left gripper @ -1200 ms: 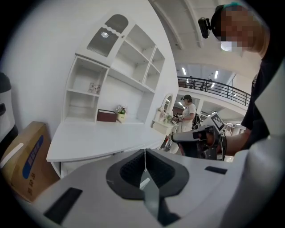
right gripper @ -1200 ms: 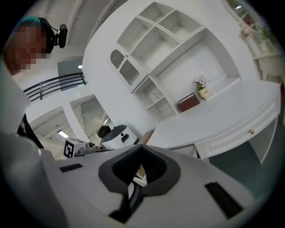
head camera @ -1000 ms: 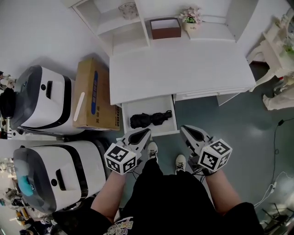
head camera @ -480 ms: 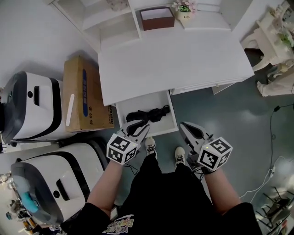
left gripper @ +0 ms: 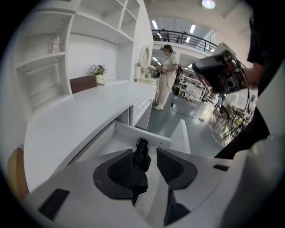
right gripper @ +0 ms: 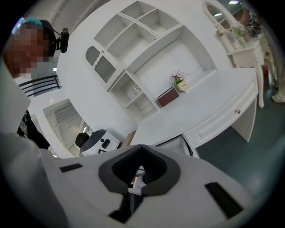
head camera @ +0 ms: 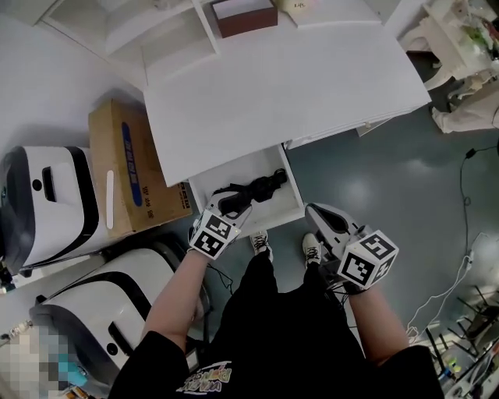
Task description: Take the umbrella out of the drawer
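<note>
No word or number can be read. The cardboard box [head camera: 117, 175] has a blue band [head camera: 129, 160] with white print and some dark print on its side, all too small to make out. The shirt print [head camera: 204, 379] shows coloured letters, cut off and blurred. Both cubes [head camera: 214, 234] [head camera: 368, 259] carry black-and-white square markers, which are patterns rather than lettering.

left gripper [head camera: 236, 203] hides the near end of the umbrella [head camera: 262, 185]; the top edge crops the brown box [head camera: 244, 15].

Left tongs [left gripper: 144, 151] opening, right tongs [right gripper: 141, 149] together
</note>
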A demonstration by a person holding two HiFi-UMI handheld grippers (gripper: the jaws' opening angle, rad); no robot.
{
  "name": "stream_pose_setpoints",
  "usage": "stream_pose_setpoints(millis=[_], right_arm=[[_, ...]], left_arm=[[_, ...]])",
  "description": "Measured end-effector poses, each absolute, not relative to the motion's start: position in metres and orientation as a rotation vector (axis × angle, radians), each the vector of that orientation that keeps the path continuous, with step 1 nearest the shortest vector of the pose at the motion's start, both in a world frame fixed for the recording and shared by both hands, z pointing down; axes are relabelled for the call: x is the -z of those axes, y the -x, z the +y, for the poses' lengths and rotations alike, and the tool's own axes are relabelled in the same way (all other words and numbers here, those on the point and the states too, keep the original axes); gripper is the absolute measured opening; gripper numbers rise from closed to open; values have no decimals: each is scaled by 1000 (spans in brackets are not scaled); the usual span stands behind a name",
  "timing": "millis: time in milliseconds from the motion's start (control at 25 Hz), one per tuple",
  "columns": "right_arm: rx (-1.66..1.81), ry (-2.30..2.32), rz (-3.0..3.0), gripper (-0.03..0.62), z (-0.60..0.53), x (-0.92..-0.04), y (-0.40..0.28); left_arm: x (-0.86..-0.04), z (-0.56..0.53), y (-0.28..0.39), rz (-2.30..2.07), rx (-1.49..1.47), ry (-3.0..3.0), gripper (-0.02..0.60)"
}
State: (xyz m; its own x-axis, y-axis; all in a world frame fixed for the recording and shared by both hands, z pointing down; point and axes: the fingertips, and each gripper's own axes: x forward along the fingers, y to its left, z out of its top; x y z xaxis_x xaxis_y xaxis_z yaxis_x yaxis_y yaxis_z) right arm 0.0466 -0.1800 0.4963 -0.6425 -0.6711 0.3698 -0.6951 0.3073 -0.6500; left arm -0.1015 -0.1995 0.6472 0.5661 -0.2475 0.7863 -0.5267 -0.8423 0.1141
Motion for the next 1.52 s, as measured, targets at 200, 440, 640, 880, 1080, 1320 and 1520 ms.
stream_pose_setpoints(millis=[200,440,640,880,1080,1320,1520], right_arm=[[-1306,-1347,-2492,2,-184,-508,-43],[-1339,-1364,-2464,2,-187,-518,-36],[-1366,-1379,-2432,2,-185,-529,-34],[-1388,-1410,-2395,2,-183,-537,-36],[-1412,-1434,-2361,2,-175,-543,-44],[-1444,-1452,-2323,2,-169,-554,-53],[-1464,-1447,-2315,2,-166,-561,-56]], left_arm=[[-688,-202,97,-462,-1357,-2494,192],[-730,-205,95,-350,-1470,-2466,201],[-762,-203,101,-277,-1572,-2432,233],[-790,-205,102,-237,-1607,-2407,247],[-807,-208,101,-239,-1647,-2404,250],[-821,-211,97,-210,-1663,-2382,264],[-830,-211,94,-191,-1678,-2370,276]])
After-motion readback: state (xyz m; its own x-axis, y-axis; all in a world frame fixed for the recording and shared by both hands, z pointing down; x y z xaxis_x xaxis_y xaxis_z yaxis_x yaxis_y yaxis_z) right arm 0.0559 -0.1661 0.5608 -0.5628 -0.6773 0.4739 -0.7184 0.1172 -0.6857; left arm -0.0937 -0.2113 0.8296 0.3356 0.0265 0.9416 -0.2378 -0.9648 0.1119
